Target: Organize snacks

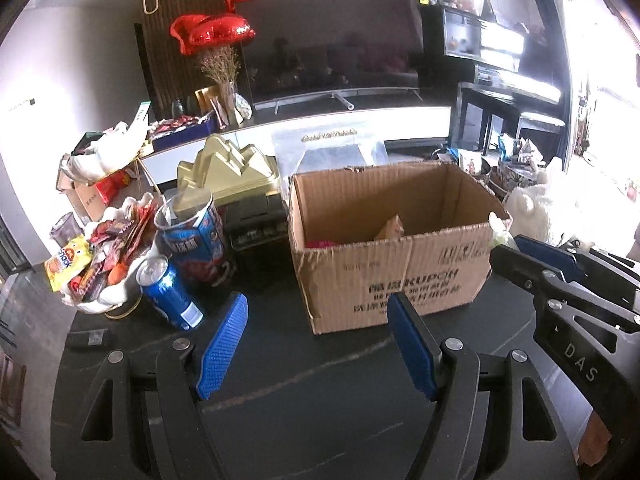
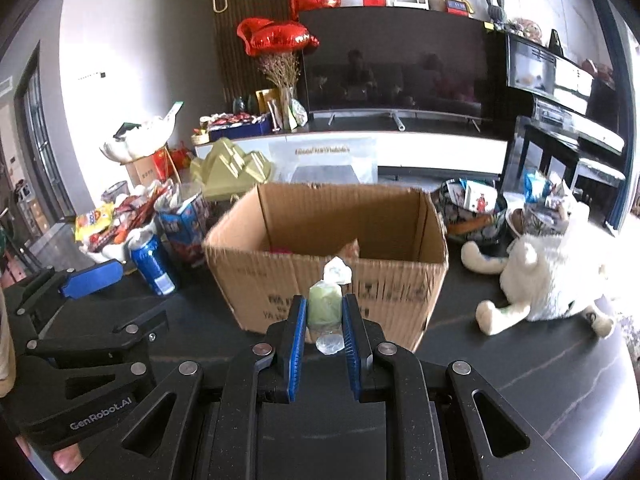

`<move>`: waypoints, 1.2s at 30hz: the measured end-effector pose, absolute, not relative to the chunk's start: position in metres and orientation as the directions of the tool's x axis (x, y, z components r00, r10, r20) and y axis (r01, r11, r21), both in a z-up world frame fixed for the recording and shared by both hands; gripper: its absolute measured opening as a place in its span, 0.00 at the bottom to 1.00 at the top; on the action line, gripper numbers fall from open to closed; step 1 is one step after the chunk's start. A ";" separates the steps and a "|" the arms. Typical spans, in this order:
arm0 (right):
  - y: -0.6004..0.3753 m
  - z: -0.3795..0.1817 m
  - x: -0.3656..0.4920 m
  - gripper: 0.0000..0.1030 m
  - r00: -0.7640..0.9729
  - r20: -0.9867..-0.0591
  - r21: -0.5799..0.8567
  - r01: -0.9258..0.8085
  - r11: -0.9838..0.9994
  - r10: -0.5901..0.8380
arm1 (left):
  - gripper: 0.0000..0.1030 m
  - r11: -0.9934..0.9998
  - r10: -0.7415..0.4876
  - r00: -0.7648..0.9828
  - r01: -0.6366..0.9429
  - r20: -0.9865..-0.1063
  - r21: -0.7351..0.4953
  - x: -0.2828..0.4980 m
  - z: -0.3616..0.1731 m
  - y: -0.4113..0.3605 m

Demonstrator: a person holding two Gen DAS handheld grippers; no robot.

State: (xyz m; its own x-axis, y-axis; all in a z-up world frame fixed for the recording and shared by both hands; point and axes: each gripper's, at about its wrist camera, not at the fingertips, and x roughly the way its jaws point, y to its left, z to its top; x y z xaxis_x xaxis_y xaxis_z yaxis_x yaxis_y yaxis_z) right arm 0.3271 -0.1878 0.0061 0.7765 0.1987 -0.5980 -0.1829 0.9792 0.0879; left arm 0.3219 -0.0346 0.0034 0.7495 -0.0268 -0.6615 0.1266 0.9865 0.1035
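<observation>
1. Now the left gripper (image 1: pixel 318 344) has its two blue jaws wide apart, with nothing between them. It hangs over the dark table (image 1: pixel 320 420), just in front of the cardboard box (image 1: pixel 400 272).
2. To the left of the box, a white bowl (image 1: pixel 120 292) is piled high with snack packets (image 1: pixel 104 256). A yellow packet hangs over its left side.
3. Next to the bowl, nearer the box, a blue can (image 1: pixel 170 294) leans over. Behind the can stands a tall blue carton (image 1: pixel 196 236) with its top open.
4. Then comes the box itself. It is brown and open at the top, with dark print on its front. A few things lie low inside it, one pink and one orange, but they are too hidden to name.
5. Next, the right gripper (image 2: pixel 325 312) has its jaws close together. They squeeze a small pale green snack (image 2: pixel 325 306) in a clear, crinkly wrapper. The wrapper sticks out above and below the pads.
6. That snack sits in front of the box, near the middle of its front wall.
7. To the right of the box, a white plush toy (image 2: pixel 552 276) lies on the table.
</observation>
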 end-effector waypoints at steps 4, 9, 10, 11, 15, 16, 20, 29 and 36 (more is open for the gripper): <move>-0.185 0.014 0.337 0.19 0.785 -0.588 0.080 -0.183 0.980 0.194 | 0.70 0.987 -0.031 0.751 0.127 -0.659 0.099 0.335 0.011 -0.034; -0.183 0.018 0.357 0.19 0.783 -0.591 0.077 -0.184 0.980 0.194 | 0.70 0.988 -0.031 0.754 0.124 -0.657 0.096 0.353 0.016 -0.033; -0.182 0.018 0.361 0.19 0.783 -0.593 0.072 -0.181 0.981 0.188 | 0.70 0.987 -0.030 0.753 0.124 -0.657 0.098 0.358 0.017 -0.033; -0.182 0.017 0.366 0.19 0.782 -0.595 0.072 -0.179 0.981 0.187 | 0.70 0.987 -0.028 0.753 0.124 -0.658 0.100 0.361 0.017 -0.033; -0.182 0.016 0.385 0.19 0.774 -0.605 0.074 -0.178 0.981 0.187 | 0.70 0.987 -0.019 0.755 0.120 -0.655 0.110 0.376 0.018 -0.034; -0.182 0.015 0.388 0.19 0.774 -0.606 0.073 -0.177 0.981 0.185 | 0.70 0.986 -0.017 0.756 0.120 -0.654 0.114 0.379 0.019 -0.034; -0.182 0.016 0.407 0.34 0.770 -0.614 0.070 -0.161 0.984 0.170 | 0.70 0.986 -0.002 0.760 0.110 -0.650 0.125 0.390 0.020 -0.034; -0.192 0.018 0.394 0.54 0.785 -0.608 0.050 -0.109 0.993 0.117 | 0.73 0.987 0.018 0.779 0.085 -0.627 0.134 0.373 0.022 -0.034; -0.203 0.023 0.349 0.67 0.803 -0.588 0.051 -0.085 0.995 0.099 | 0.85 0.989 0.010 0.817 0.076 -0.577 0.125 0.328 0.035 -0.033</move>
